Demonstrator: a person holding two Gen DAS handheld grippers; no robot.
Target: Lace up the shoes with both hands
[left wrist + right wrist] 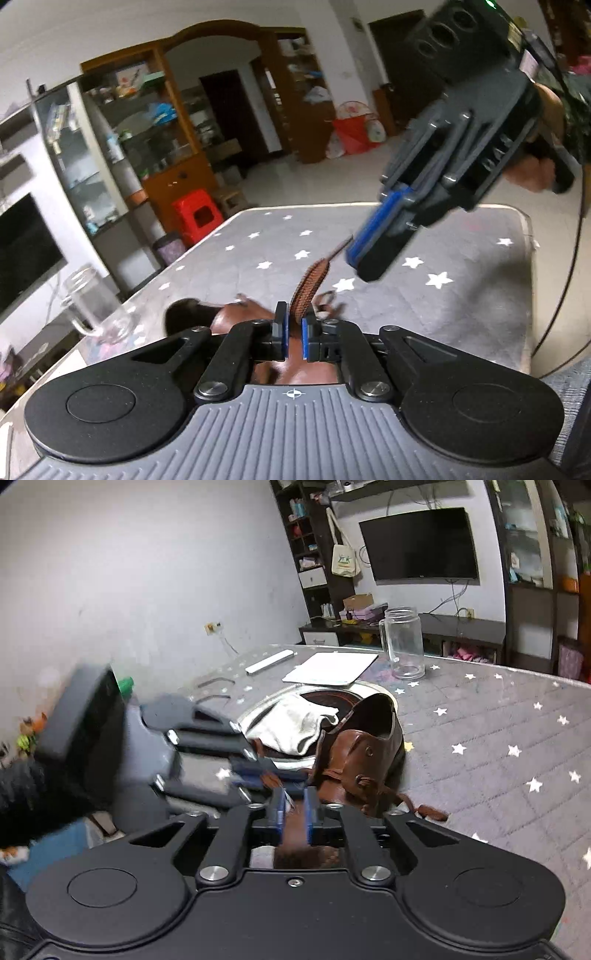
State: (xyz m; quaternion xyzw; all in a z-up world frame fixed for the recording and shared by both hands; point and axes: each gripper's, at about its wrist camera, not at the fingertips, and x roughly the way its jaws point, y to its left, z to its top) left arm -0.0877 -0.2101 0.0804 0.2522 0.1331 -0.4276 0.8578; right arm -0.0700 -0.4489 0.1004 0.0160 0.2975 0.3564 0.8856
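Note:
A brown leather shoe (365,753) lies on its side on the grey star-patterned table cover (498,738); in the left wrist view only a part of the shoe (236,317) shows beneath the fingers. My left gripper (294,328) is shut on the flat brown lace (312,280), which rises from its pads toward the right gripper (360,258). The lace's dark tip ends just short of that gripper's blue pads. In the right wrist view my right gripper (294,808) shows a narrow gap between its pads, and the blurred left gripper (258,775) holds the lace (271,780) just ahead.
A clear glass mug (402,642) stands at the table's far side, also seen as the mug (92,306). A white cloth (291,727) lies on a round metal-rimmed inset behind the shoe, with a white sheet (332,668) beyond. A red stool (197,214) stands off the table.

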